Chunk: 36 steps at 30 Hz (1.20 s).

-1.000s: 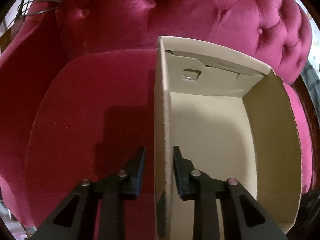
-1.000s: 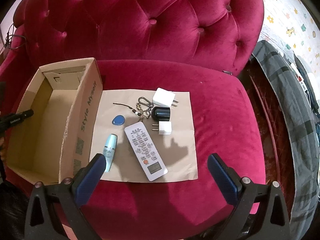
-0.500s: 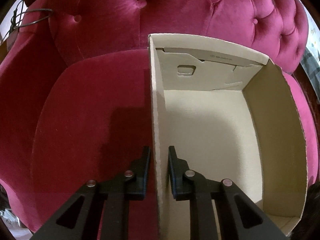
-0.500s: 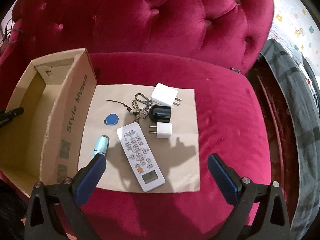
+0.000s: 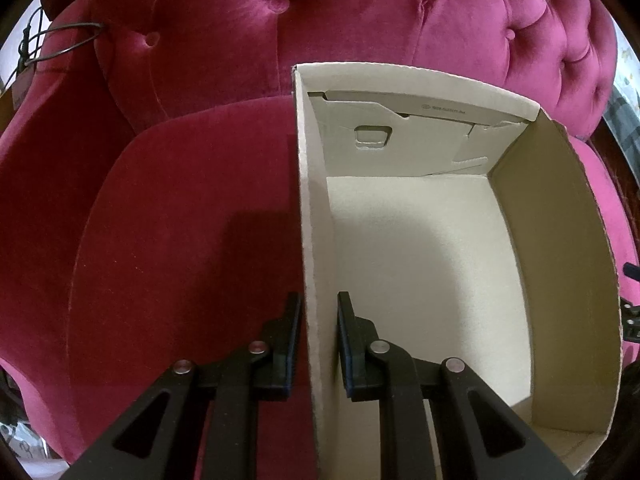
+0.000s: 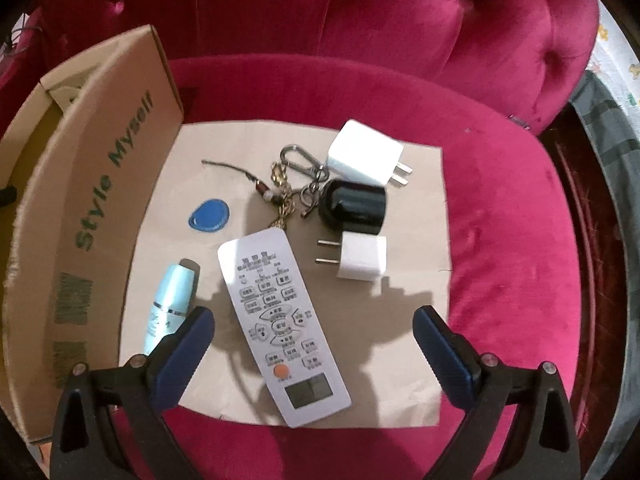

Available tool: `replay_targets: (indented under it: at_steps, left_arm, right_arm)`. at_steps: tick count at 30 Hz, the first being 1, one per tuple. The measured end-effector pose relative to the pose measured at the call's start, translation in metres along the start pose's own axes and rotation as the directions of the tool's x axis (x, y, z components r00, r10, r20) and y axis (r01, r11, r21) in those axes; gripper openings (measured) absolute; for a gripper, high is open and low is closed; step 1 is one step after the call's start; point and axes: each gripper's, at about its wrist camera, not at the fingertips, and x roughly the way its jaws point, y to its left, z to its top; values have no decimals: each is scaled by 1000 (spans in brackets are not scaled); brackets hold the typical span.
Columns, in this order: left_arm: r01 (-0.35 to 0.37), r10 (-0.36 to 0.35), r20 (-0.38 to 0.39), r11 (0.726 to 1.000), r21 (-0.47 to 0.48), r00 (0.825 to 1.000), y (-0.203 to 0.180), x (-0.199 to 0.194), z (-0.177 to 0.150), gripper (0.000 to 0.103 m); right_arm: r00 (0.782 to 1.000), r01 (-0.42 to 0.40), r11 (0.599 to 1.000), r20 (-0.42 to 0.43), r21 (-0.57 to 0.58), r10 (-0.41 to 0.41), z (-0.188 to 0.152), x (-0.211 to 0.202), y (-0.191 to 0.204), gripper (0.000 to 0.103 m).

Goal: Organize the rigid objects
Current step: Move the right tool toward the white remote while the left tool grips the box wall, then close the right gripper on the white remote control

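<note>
My left gripper (image 5: 318, 312) is shut on the left wall of an empty cardboard box (image 5: 312, 208), one finger outside and one inside. My right gripper (image 6: 314, 324) is wide open, low above a white remote (image 6: 280, 320) on a sheet of brown paper (image 6: 416, 208). Also on the paper lie a light blue tube (image 6: 170, 304), a blue key fob (image 6: 210, 216), a key chain with a carabiner (image 6: 298, 176), two white plug adapters (image 6: 366, 158) (image 6: 360, 258) and a black adapter (image 6: 354, 206). The box (image 6: 92, 208) stands left of the paper.
Everything rests on the seat of a crimson tufted velvet armchair (image 6: 500, 240). Its backrest (image 5: 320, 12) rises behind the box. A dark plaid cloth (image 6: 616, 208) lies at the far right beyond the chair. A wire (image 5: 60, 40) hangs at the upper left.
My left gripper has closed onto the box wall. My right gripper has moved down and closer to the remote and the other items, staying open.
</note>
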Motion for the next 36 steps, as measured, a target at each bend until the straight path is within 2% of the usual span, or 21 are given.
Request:
replay_targets:
  at_steps: [5, 11, 14, 15, 16, 27, 36]
  left_arm:
    - [15, -16, -2, 1000, -14, 1000, 1, 0, 0, 19]
    - [18, -18, -2, 1000, -11, 1000, 3, 0, 0, 19]
    - [16, -16, -1, 1000, -7, 1000, 2, 0, 0, 19]
    - [15, -15, 0, 1000, -4, 1000, 2, 0, 0, 19]
    - [13, -13, 0, 1000, 0, 1000, 1, 0, 0, 19]
    - [9, -9, -3, 1000, -5, 1000, -1, 0, 0, 19]
    - [26, -26, 2, 999, -24, 1000, 4, 0, -1, 19]
  right_arm:
    - [998, -43, 999, -53, 19, 44, 4, 25, -3, 96]
    - [993, -73, 997, -97, 5, 73, 6, 43, 0, 82]
    - [988, -94, 996, -123, 9, 94, 7, 49, 4, 71]
    - [989, -92, 996, -119, 11, 92, 8, 48, 5, 58]
    - [989, -99, 995, -111, 18, 100, 9, 46, 7, 55]
    - [990, -54, 997, -126, 56, 60, 16, 42, 25, 50]
    - [993, -49, 992, -103, 120, 61, 25, 14, 26, 50]
